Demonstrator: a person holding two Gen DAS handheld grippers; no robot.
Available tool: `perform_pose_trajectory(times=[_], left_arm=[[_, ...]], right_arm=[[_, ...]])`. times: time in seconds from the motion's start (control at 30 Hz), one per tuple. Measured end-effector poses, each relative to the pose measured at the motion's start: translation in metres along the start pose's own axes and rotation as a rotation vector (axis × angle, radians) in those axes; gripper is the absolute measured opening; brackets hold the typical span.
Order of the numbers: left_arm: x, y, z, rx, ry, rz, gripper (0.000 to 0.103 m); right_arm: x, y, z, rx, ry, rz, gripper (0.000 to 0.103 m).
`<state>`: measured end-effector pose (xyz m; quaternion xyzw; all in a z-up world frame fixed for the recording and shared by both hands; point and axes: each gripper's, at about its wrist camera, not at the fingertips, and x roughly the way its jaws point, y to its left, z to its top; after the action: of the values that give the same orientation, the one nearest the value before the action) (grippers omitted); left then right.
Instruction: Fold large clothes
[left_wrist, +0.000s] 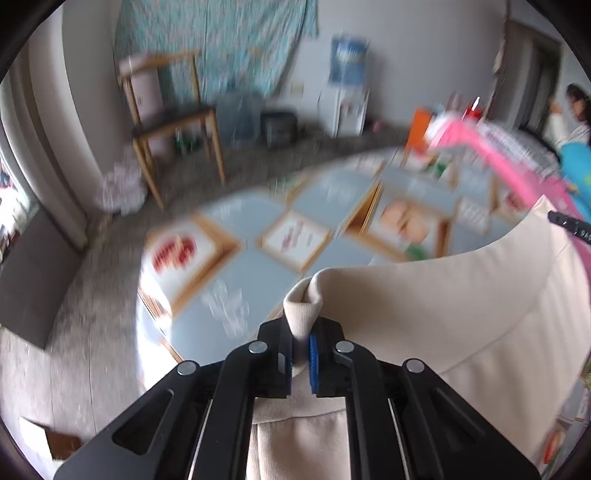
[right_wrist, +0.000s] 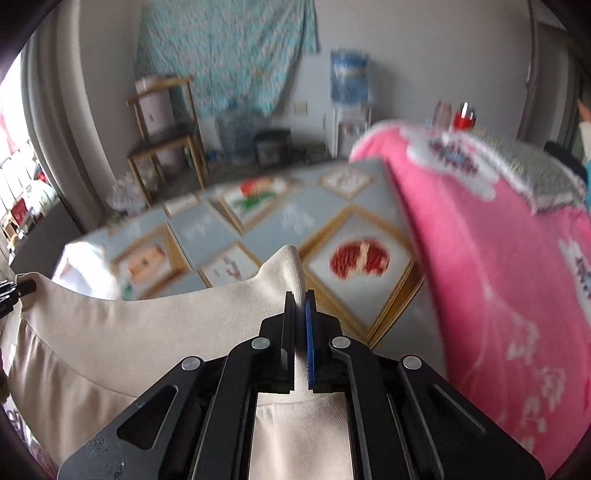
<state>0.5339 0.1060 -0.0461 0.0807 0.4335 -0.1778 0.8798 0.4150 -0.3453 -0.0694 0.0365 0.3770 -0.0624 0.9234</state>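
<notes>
We find the left gripper (left_wrist: 301, 349) and right gripper (right_wrist: 301, 332) each pinching a corner of the beige garment (left_wrist: 461, 302), which hangs stretched between them above the patterned table (right_wrist: 266, 236). Risk: thin bites may slip, or the garment may snag the pink blanket (right_wrist: 498, 258).

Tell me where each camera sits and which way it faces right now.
Left wrist: on the left gripper, angled down over the patterned table; its fingers pinch the beige garment.
Right wrist: on the right gripper, angled down likewise; pink blanket alongside.
Shared: garment, table, wooden chair, each other's gripper tip.
</notes>
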Motion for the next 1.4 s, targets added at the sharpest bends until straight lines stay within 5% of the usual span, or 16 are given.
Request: perform_pose_trajectory(times=[0.1,0.2,0.3,0.37,0.5,0.7,0.87,1.1,1.3,1.4], left_arm=[[0.020,0.010,-0.010,-0.060,0.046,-0.024,0.017],[0.012,0.032,-0.015,-0.157,0.034,0.020,0.038],[-0.023,0.051,-0.029,-0.228,-0.010,0.004,0.039],[-0.050,0.059,-0.047,-0.260,-0.017,-0.020,0.044],[-0.105,0.057,-0.107,-0.334,-0.003,-0.176,0.057],[-0.118,0.030,-0.197,-0.421,0.063,-0.313,0.066],[-0.099,0.018,-0.224,-0.578,0.112,-0.445,0.066],[-0.069,0.046,-0.238,-0.994,0.062,-0.634,0.069],[-0.069,0.050,-0.235,-1.128,0.027,-0.571,0.068],[-0.075,0.043,-0.235,-1.140,-0.006,-0.480,0.064]], right_arm=[[0.021,-0.003,-0.013,0.003,0.075,0.002,0.006],[0.008,-0.009,-0.015,0.004,0.062,-0.035,0.022],[-0.034,-0.018,-0.018,0.032,0.005,-0.062,0.034],[-0.068,-0.028,-0.028,0.071,-0.032,-0.030,0.061],[-0.120,-0.042,-0.071,0.178,-0.035,0.056,0.083],[-0.150,-0.044,-0.165,0.408,0.082,0.184,0.085],[-0.140,-0.037,-0.204,0.556,0.140,0.306,0.085],[-0.115,-0.046,-0.213,0.721,0.131,0.334,0.084],[-0.093,-0.050,-0.193,0.791,0.066,0.317,0.080],[-0.082,-0.047,-0.187,0.813,0.039,0.287,0.072]])
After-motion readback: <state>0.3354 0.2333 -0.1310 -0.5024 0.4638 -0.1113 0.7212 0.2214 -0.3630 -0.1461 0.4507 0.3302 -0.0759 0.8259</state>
